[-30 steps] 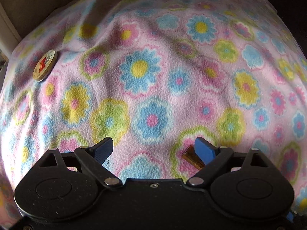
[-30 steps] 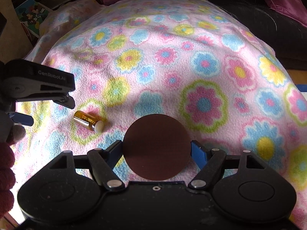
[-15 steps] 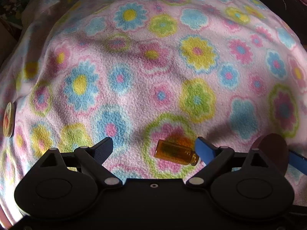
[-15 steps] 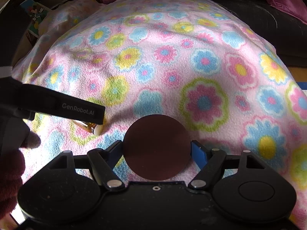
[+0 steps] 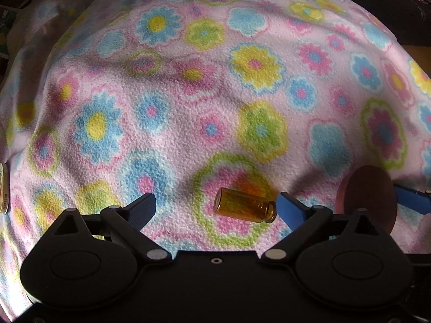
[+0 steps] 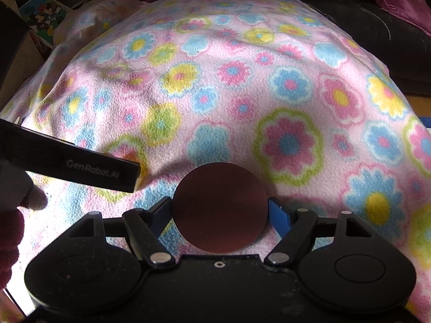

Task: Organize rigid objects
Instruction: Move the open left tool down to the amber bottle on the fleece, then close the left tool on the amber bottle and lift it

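Over the last second the left gripper point(image 5: 216, 207) has swung right across the flowered fleece blanket point(image 5: 188, 102) and lined up on the small amber glass vial point(image 5: 244, 209) — a second ago the vial was only a sliver behind the blue pad; now it lies on its side between the wide-open, empty jaws, its neck just beside the right pad. That probably sets up a pick.

The right gripper point(image 6: 220, 210) has not shifted: its jaws are closed on the edges of a dark brown disc point(image 6: 220, 206), held just above the blanket.

Only the left view shows the vial and, at its far left edge, a round printed tin point(image 5: 3, 188). In the right view, the left gripper's body hides the vial.
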The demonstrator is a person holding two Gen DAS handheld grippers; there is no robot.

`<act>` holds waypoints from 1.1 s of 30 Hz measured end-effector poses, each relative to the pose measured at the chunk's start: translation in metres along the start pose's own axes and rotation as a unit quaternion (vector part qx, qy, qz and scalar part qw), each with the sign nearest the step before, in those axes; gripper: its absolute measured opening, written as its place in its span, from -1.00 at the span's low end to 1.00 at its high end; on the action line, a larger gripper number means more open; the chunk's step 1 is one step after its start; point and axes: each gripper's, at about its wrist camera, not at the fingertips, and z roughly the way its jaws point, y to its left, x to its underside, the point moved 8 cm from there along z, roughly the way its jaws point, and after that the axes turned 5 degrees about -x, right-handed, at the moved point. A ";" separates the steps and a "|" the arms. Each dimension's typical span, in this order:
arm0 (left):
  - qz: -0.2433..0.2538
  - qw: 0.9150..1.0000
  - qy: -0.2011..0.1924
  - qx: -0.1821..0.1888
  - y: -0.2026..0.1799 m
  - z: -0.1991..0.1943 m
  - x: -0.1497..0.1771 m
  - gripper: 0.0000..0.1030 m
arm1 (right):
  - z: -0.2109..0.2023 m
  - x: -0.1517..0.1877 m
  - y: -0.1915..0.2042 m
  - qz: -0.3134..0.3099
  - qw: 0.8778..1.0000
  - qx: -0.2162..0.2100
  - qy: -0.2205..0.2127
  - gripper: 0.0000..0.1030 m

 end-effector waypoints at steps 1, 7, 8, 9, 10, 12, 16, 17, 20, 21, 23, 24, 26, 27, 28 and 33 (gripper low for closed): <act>0.002 1.000 0.001 0.002 -0.002 0.002 -0.001 0.81 | 0.000 0.000 0.000 0.000 1.000 0.000 0.000 0.48; 0.007 1.000 -0.021 0.013 -0.003 -0.004 -0.004 0.81 | 0.001 0.000 0.000 -0.003 1.000 0.001 0.002 0.48; 0.014 0.999 -0.026 0.014 -0.004 -0.005 -0.004 0.81 | 0.001 0.000 0.000 -0.002 1.000 0.001 0.002 0.48; 0.022 0.999 -0.031 0.014 -0.004 -0.007 -0.003 0.81 | 0.002 0.000 0.000 -0.002 1.000 0.001 0.002 0.48; 0.035 0.999 -0.035 0.013 -0.004 -0.012 0.000 0.81 | 0.001 0.000 0.000 -0.003 1.000 0.001 0.002 0.48; 0.063 0.997 -0.038 0.015 -0.007 -0.012 0.001 0.81 | 0.001 0.000 0.000 -0.002 1.000 0.001 0.002 0.48; 0.089 0.995 -0.035 0.028 -0.007 -0.009 0.000 0.81 | 0.002 0.001 0.002 -0.010 1.000 0.003 0.003 0.48; 0.093 0.995 -0.033 0.027 -0.006 -0.005 -0.003 0.81 | 0.002 0.001 0.002 -0.010 1.000 0.003 0.003 0.48; 0.113 0.993 -0.029 0.032 -0.006 0.002 -0.004 0.81 | 0.003 0.000 0.001 -0.007 1.000 0.001 0.004 0.48; 0.118 0.992 -0.028 0.033 -0.006 0.003 -0.004 0.80 | 0.003 0.000 0.001 -0.006 1.000 0.001 0.004 0.48; 0.127 0.991 -0.025 0.037 -0.006 0.007 -0.004 0.80 | 0.002 0.001 0.001 -0.007 1.000 0.001 0.005 0.48; 0.130 0.990 -0.025 0.040 -0.006 0.008 -0.004 0.80 | 0.003 0.000 0.001 -0.008 1.000 0.001 0.005 0.48; 0.137 0.989 -0.025 0.043 -0.006 0.010 -0.004 0.80 | 0.003 0.000 0.001 -0.006 1.000 0.001 0.006 0.48; 0.141 0.989 -0.025 0.043 -0.007 0.011 -0.005 0.78 | 0.003 -0.001 0.001 -0.004 1.000 0.000 0.006 0.48; 0.146 0.988 -0.022 0.045 -0.007 0.013 -0.004 0.74 | 0.003 -0.001 0.001 -0.002 1.000 -0.001 0.007 0.48; 0.156 0.986 -0.024 0.056 -0.012 0.015 -0.002 0.49 | 0.003 -0.001 0.001 -0.003 1.000 -0.001 0.008 0.48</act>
